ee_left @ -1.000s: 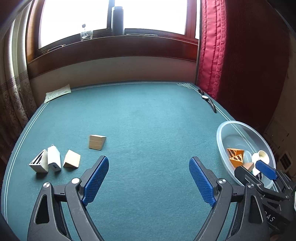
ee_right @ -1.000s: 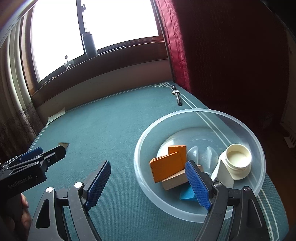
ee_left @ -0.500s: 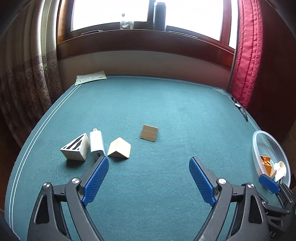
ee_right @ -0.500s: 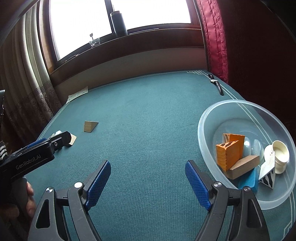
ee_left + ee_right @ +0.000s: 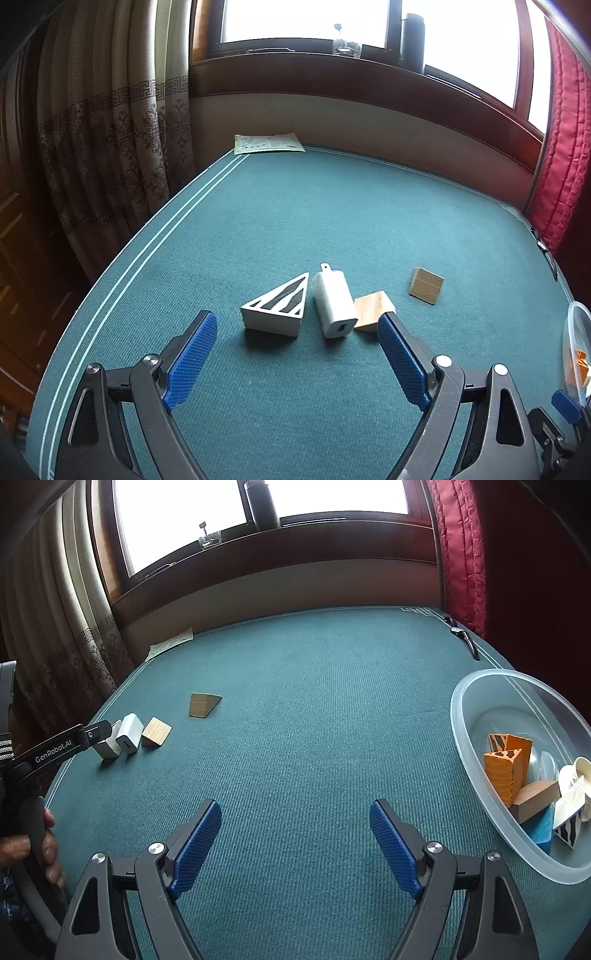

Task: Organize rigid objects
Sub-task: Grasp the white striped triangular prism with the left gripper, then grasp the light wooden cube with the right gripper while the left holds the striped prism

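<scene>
1. Now that your left gripper (image 5: 297, 354) has swung left from the bowl (image 5: 480, 686) to the loose pieces, treat pickup as next.
2. Both grippers stand apart, empty; right gripper (image 5: 295, 843) hovers over bare cloth.
3. Striped wedge (image 5: 275, 308), white charger (image 5: 334, 302) and pale block (image 5: 371, 312) lie just beyond the left fingertips.
4. Pale block is partly hidden by the right finger; the bowl is cropped.
</scene>
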The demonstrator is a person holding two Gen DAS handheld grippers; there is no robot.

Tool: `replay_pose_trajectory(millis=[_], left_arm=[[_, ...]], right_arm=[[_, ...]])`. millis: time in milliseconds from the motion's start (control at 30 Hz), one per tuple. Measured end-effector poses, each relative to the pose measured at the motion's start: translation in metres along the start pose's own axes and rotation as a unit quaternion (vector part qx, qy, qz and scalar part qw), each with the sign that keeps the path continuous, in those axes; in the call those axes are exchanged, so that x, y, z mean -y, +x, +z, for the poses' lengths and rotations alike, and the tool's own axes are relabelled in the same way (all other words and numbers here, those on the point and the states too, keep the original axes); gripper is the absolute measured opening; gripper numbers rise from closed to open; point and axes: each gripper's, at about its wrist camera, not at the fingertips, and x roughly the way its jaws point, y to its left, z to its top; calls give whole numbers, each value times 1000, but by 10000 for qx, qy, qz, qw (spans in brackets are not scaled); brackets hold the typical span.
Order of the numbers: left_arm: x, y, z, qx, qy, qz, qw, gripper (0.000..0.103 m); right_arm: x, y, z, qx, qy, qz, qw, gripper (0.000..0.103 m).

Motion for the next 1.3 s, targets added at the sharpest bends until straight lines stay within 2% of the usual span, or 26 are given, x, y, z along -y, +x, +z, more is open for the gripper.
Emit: replay_pose_trajectory(millis=[100,300,367,433,533,700,1067,1167,1300], left_arm=[[-9,10,2,-54,-38,95,9999,89],[-19,28,4,-156,-76,43,9998,87],[-18,31,4,-147,-52,29,9999,82],[-18,37,5,-214,-27,-15,9998,69],[-21,46,5,-376,-99,-128,9992,57],[-24,51,5,-456,-190,-317,9983,45],[-29,33,4,-67,-325,-320,9989,45],[-32,28,3,7,-374,-308,9988,45],[-35,26,2,52,-444,-287,9986,45]], right_arm=[[-3,2,-1,-36,-34,16,10000,85],[-7,6,-2,-109,-77,41,9999,85],[-8,8,-2,-135,-80,48,9999,86],[-9,9,-2,-164,-80,50,9998,85],[-11,11,-2,-190,-107,54,9997,86],[-13,14,-2,-245,-141,52,9996,86],[-43,30,11,-396,-482,325,9975,85],[-57,41,19,-329,-695,410,9962,85],[-74,64,31,-459,-872,607,9933,85]])
